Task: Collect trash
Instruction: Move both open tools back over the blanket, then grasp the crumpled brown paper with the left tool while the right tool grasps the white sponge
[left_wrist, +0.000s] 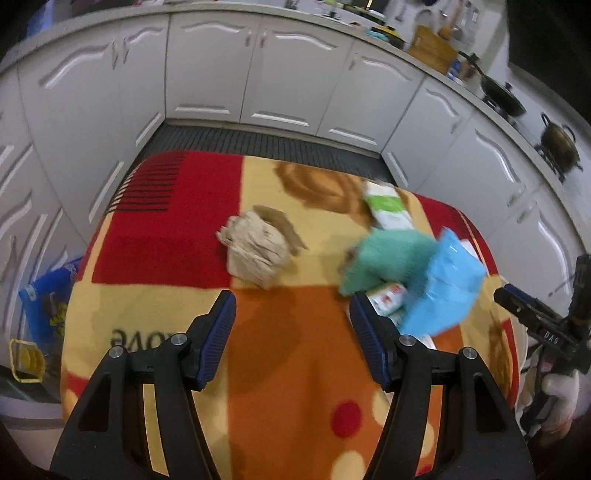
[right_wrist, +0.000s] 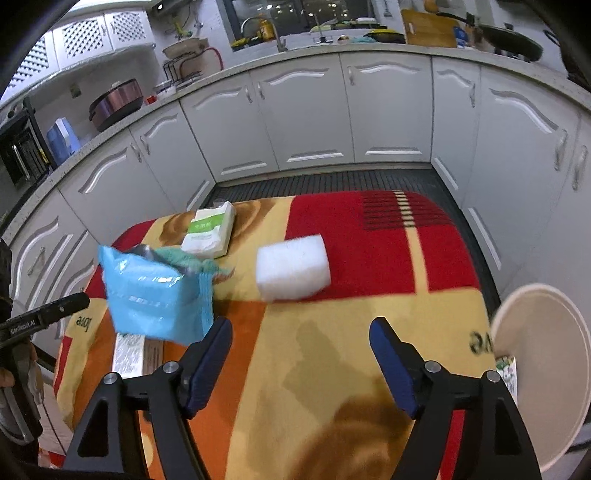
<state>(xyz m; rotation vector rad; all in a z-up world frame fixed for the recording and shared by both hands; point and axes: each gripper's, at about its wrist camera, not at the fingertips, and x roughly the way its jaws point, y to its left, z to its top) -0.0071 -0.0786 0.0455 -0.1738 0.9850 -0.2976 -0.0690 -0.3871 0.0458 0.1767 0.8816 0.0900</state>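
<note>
A colourful blanket (left_wrist: 295, 350) covers the table. On it, in the left wrist view, a crumpled brown paper wad (left_wrist: 255, 251) lies just beyond my left gripper (left_wrist: 291, 299), which is open and holds nothing. Right of it are a green cloth (left_wrist: 384, 258), a blurred blue packet (left_wrist: 443, 284) and a white-green tissue pack (left_wrist: 388, 206). In the right wrist view my right gripper (right_wrist: 301, 323) is open and holds nothing. A white foam block (right_wrist: 293, 269) lies ahead of it. The blue packet (right_wrist: 159, 295) sits tilted beside its left finger, outside the jaws.
A white round bin (right_wrist: 543, 369) with a wrapper inside stands at the table's right edge. White printed packets (left_wrist: 388, 299) lie under the blue packet. White kitchen cabinets (right_wrist: 306, 122) ring the table beyond a dark floor mat (left_wrist: 258, 144). A blue bag (left_wrist: 48, 295) and a yellow basket (left_wrist: 26, 358) sit low on the left.
</note>
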